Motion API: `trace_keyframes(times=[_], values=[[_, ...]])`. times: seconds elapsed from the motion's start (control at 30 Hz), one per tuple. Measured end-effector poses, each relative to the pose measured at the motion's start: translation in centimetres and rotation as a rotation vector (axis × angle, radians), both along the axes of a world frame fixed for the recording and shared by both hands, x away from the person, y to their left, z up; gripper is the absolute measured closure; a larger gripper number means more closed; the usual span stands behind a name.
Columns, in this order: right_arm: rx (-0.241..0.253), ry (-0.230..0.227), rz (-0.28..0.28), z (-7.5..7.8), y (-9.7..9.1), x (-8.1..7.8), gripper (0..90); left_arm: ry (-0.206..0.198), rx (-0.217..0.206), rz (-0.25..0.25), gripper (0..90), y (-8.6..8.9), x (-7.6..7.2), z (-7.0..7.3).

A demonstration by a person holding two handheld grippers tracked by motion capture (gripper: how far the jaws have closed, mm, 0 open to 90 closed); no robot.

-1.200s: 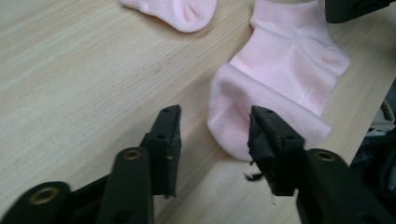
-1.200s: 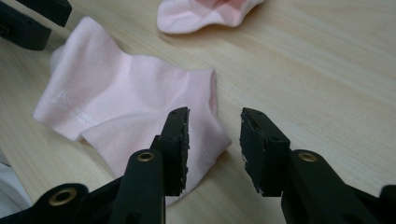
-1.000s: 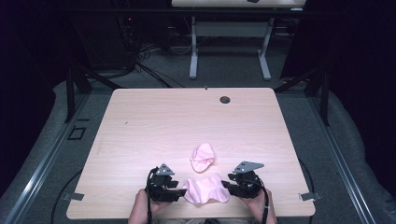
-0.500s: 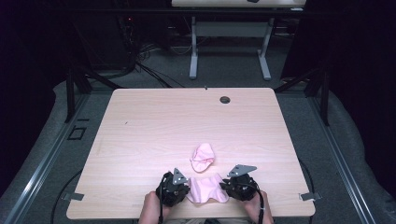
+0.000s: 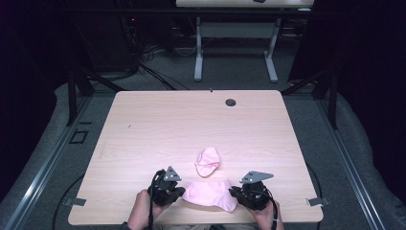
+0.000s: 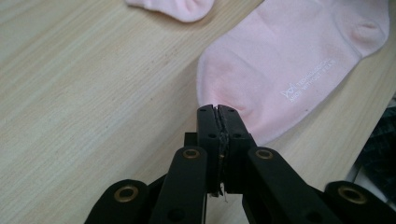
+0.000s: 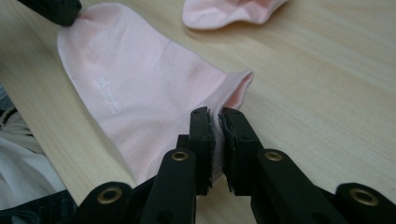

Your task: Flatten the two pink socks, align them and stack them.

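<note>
The pink sock (image 6: pixel 299 70) lying flat at the near edge of the table carries one small white print on its fabric. In the left gripper view the print stands at an angle: a small emblem followed by two short lines of capital letters. The letters are too small and soft to be read with certainty. In the right gripper view the same print (image 7: pixel 108 95) appears as a faint white mark on the sock, illegible. No other text, number or sign is legible.

black jaws, brass-ringed screws
</note>
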State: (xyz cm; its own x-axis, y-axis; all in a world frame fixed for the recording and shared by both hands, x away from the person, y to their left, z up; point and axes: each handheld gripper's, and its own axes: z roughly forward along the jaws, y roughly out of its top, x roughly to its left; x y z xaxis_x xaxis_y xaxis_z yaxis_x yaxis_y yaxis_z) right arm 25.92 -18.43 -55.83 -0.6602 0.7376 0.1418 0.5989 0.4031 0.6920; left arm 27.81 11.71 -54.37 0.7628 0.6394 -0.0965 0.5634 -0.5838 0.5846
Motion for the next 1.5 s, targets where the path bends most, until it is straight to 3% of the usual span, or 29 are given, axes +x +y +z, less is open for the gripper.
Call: trace_keyframes(times=[0.03, 0.07, 0.13, 0.2, 0.23, 0.27, 0.37, 0.43, 0.47, 0.5, 0.53, 0.57, 0.67, 0.73, 0.77, 0.87, 0.9, 1.07, 1.17, 1.3, 1.33, 1.37, 1.47, 1.5], values=[[0.000, 0.000, 0.000, 0.0, 0.0, 0.0, 82.4, 0.011, 0.004, 0.000, 89.0, 0.0, 0.2, -0.1], [-0.027, 0.029, -0.001, -0.8, 0.4, 0.1, 81.1, 0.032, 0.023, -0.001, 87.9, 0.0, 0.7, -0.6], [-0.039, 0.042, 0.007, -1.1, 0.5, 0.2, 80.0, 0.037, 0.028, 0.004, 86.9, 0.0, 0.8, -0.9], [-0.033, 0.048, 0.010, -1.5, 0.6, 0.3, 73.3, 0.057, 0.007, 0.017, 74.2, 0.3, 1.1, -1.0], [-0.004, 0.044, 0.011, -1.1, 0.2, 0.5, 66.3, 0.050, -0.004, 0.021, 65.8, 0.4, 1.2, -0.9], [-0.004, 0.044, 0.011, -1.1, 0.2, 0.5, 66.3, 0.049, -0.017, 0.027, 65.8, 0.5, 1.3, -0.7], [0.028, 0.011, 0.001, 0.1, -0.5, 1.2, 58.7, 0.029, -0.045, 0.046, 53.0, 0.7, 1.9, 0.3], [0.022, 0.002, -0.001, 0.5, -0.7, 1.4, 57.7, 0.013, -0.053, 0.056, 51.6, 0.7, 2.7, 1.0], [0.024, -0.019, -0.003, 1.0, -0.9, 2.1, 56.2, 0.004, -0.060, 0.062, 49.9, 0.5, 3.8, 1.7], [0.035, -0.021, -0.014, 1.2, -0.9, 2.4, 55.0, 0.004, -0.060, 0.062, 49.6, 0.5, 3.8, 1.7], [0.031, -0.029, -0.014, 1.3, -1.0, 2.7, 54.7, -0.001, -0.061, 0.066, 48.6, 0.0, 5.0, 2.2], [0.040, -0.030, -0.017, 1.4, -1.0, 3.1, 54.2, -0.001, -0.061, 0.066, 47.7, 0.0, 5.0, 2.2], [0.046, -0.026, -0.027, 1.4, -1.0, 3.9, 53.1, -0.002, -0.039, 0.070, 45.2, -1.2, 7.0, 2.8], [0.060, -0.023, -0.033, 1.2, -1.0, 4.3, 53.0, 0.022, -0.030, 0.052, 45.1, -2.7, 8.9, 3.0], [0.060, -0.023, -0.033, 1.2, -1.0, 4.3, 53.0, 0.022, -0.030, 0.052, 44.8, -2.7, 8.9, 3.0], [0.066, -0.019, -0.043, 1.0, -1.0, 4.7, 53.1, 0.046, 0.004, 0.050, 45.2, -4.6, 11.4, 2.7], [0.066, -0.019, -0.043, 1.0, -1.0, 4.7, 53.1, 0.046, 0.004, 0.050, 45.2, -4.6, 11.4, 2.7], [0.062, -0.006, -0.053, 0.6, -1.2, 5.2, 53.5, 0.095, 0.056, 0.070, 47.1, -6.5, 14.2, 1.3], [0.072, 0.000, -0.065, 0.4, -1.2, 5.3, 53.7, 0.108, 0.076, 0.073, 49.7, -6.8, 14.8, 0.7], [0.066, 0.007, -0.054, 0.1, -1.3, 5.5, 53.7, 0.126, 0.091, 0.061, 64.0, -7.1, 15.2, 0.0], [0.072, 0.008, -0.056, 0.1, -1.3, 5.5, 53.8, 0.129, 0.091, 0.056, 64.0, -7.1, 15.2, 0.0], [0.068, 0.012, -0.057, -0.1, -1.2, 5.7, 53.8, 0.124, 0.099, 0.052, 74.0, -7.3, 15.3, -0.1], [0.071, 0.014, -0.063, -0.2, -1.1, 5.8, 53.8, 0.115, 0.107, 0.040, 88.0, -7.5, 15.2, -0.2], [0.070, 0.021, -0.059, -0.2, -1.1, 5.9, 53.8, 0.111, 0.109, 0.036, 88.0, -7.6, 15.2, -0.2]])
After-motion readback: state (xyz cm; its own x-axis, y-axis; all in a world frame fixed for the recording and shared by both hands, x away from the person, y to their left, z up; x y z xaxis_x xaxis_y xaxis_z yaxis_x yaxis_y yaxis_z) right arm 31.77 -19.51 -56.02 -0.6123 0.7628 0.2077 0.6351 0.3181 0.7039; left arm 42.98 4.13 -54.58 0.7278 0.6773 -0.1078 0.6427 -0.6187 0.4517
